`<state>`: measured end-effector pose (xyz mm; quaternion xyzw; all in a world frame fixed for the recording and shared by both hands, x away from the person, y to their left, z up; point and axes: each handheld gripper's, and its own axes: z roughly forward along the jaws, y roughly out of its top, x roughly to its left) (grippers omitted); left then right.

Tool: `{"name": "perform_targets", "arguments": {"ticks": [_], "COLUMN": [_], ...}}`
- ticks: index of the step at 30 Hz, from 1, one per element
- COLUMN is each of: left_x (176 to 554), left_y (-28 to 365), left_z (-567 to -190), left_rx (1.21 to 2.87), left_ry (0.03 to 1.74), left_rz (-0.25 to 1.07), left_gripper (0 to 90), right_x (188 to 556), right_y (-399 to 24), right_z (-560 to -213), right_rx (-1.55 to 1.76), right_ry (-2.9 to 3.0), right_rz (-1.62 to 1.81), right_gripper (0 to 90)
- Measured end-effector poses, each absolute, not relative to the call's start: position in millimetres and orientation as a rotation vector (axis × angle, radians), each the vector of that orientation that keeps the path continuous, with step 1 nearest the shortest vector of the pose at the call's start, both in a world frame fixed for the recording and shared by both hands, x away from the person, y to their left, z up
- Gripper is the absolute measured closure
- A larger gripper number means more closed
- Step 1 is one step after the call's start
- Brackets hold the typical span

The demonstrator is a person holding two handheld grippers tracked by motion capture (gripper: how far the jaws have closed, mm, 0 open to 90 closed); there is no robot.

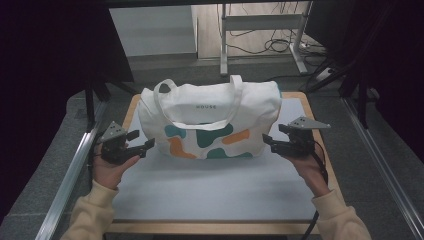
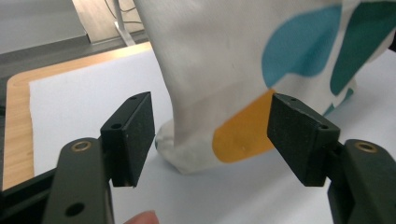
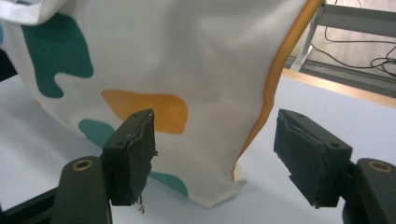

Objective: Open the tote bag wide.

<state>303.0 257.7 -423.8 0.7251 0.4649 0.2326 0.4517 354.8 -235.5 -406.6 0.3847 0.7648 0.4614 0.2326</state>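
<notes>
Left gripper (image 1: 138, 141) and right gripper (image 1: 272, 136), jaws wide and empty, flank the tote bag (image 1: 210, 120) standing upright on the table (image 1: 210, 190). Risk: closing on one fabric layer near the bottom corners could topple or collapse the bag.
</notes>
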Motion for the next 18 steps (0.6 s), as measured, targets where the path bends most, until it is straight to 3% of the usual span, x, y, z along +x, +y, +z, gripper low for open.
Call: {"name": "perform_targets", "arguments": {"ticks": [18], "left_x": [321], "left_y": [263], "left_z": [-407], "left_rx": [1.748], "left_ry": [1.140], "left_rz": [0.584], "left_gripper": [32.0], "right_x": [382], "right_y": [-244], "right_z": [-390], "right_rx": [1.074], "right_ry": [2.062], "right_rz": [1.306], "right_gripper": [32.1]}}
